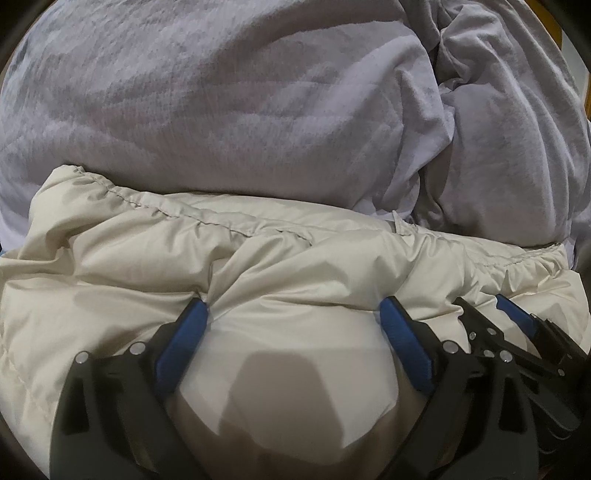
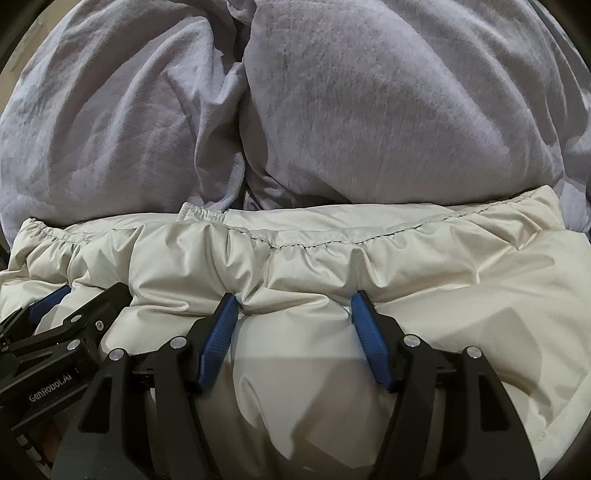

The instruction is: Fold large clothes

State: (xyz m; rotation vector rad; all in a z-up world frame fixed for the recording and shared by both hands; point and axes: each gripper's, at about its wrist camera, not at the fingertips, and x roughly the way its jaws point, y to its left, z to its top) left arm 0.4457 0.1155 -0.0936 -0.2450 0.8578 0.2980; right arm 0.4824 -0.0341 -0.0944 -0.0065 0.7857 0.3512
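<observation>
A cream puffy jacket (image 1: 295,251) lies in front of me, its gathered stitched hem running across both views; it also shows in the right wrist view (image 2: 406,266). My left gripper (image 1: 293,314) is open, its blue fingertips (image 1: 192,314) pressed down into the padding with a bulge of fabric between them. My right gripper (image 2: 295,302) is open the same way, fingertips (image 2: 364,306) dug into the jacket. The two grippers sit side by side: the right one shows at the right edge of the left view (image 1: 517,325), the left one at the left edge of the right view (image 2: 55,321).
A rumpled grey-lavender blanket (image 1: 240,110) lies just beyond the jacket's hem and fills the upper half of both views (image 2: 388,110). A strip of yellow wood (image 1: 552,22) shows at the far right top.
</observation>
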